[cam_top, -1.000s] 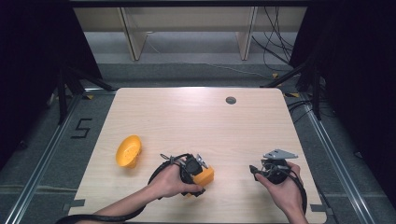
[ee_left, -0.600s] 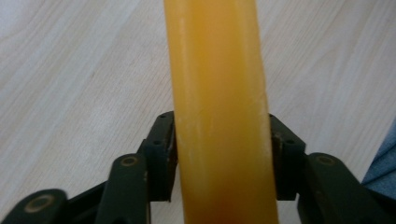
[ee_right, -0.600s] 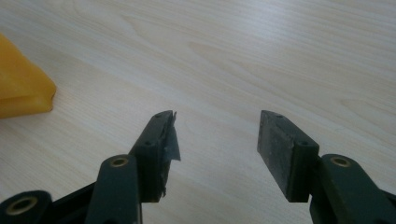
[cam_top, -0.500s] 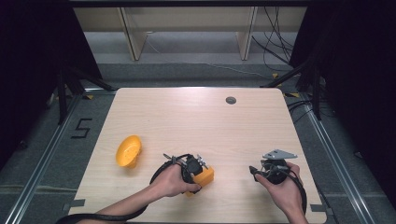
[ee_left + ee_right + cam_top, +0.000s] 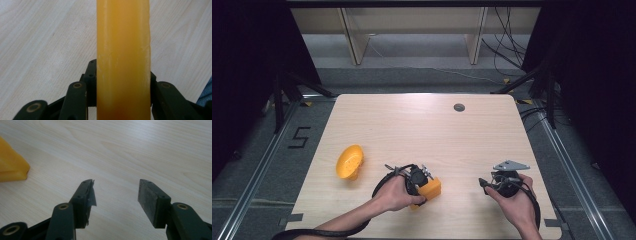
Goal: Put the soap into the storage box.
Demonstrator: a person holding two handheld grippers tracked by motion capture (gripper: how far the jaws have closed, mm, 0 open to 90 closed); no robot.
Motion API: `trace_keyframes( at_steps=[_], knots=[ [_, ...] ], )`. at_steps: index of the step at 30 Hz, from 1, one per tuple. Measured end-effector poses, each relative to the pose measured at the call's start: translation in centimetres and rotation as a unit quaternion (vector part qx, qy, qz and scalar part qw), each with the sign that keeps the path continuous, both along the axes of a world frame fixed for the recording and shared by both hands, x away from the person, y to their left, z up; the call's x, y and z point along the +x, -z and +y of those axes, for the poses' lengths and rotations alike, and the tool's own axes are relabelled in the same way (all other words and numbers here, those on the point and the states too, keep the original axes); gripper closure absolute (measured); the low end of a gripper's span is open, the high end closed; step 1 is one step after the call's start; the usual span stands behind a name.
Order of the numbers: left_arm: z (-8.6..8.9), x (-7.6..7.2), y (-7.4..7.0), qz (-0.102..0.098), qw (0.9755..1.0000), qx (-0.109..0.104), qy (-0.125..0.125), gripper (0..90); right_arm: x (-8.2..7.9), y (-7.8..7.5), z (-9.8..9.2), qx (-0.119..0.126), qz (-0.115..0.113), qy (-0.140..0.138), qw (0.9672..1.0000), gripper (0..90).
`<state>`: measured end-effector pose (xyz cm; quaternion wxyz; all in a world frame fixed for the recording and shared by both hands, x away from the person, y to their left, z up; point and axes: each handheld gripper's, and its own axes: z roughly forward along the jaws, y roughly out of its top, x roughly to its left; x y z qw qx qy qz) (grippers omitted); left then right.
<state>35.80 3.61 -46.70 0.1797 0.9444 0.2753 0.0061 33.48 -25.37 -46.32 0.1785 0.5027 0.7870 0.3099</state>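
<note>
An orange block (image 5: 431,188) stands near the table's front edge, and my left gripper (image 5: 424,184) is shut on it. In the left gripper view the block (image 5: 123,55) rises as a tall orange slab between the black fingers (image 5: 90,75), which press both its sides; the jaws have just been closing on it. To the right, my right gripper (image 5: 483,183) is held low over the wood and points left toward the block. Its jaws (image 5: 116,192) are open with nothing between them. A corner of the orange block (image 5: 11,166) shows at the left edge of the right gripper view.
An orange bowl-shaped piece (image 5: 349,161) lies on its side at the table's left front. A small dark round hole (image 5: 459,107) sits near the far edge of the wooden table (image 5: 422,130). Dark stands and cables flank the table.
</note>
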Motion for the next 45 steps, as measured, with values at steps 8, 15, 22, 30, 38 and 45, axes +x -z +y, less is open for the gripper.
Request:
trace_keyframes(
  at_steps=[8, 15, 22, 30, 38, 45],
  knots=[
    [0.3, 0.1, -0.7, -0.011, 0.9997, -0.009, 0.020, 60.6, 0.0, 0.0, 0.0, 0.001, 0.001, 0.000, 1.0000, 46.3],
    [1.1, 0.1, -1.7, -0.021, 0.9992, -0.028, 0.017, 60.6, 0.1, 0.0, -0.1, -0.002, -0.006, -0.005, 1.0000, 46.3],
    [2.1, 0.1, -1.8, -0.011, 0.9993, -0.034, 0.008, 60.6, 0.1, -0.3, -0.4, 0.000, -0.036, -0.007, 0.9993, 46.4],
    [3.3, 0.2, -2.2, -0.013, 0.9991, -0.039, -0.004, 60.6, 0.1, -0.4, -0.2, 0.011, -0.034, 0.006, 0.9993, 46.4],
    [4.4, -0.1, -2.6, -0.026, 0.9973, -0.063, -0.029, 60.6, -0.1, -0.5, -0.2, 0.011, -0.031, 0.012, 0.9994, 46.4],
    [5.1, -0.3, -3.2, -0.034, 0.9956, -0.075, -0.045, 60.6, -0.1, -0.6, -0.2, 0.005, -0.034, 0.009, 0.9994, 46.4]
  ],
)
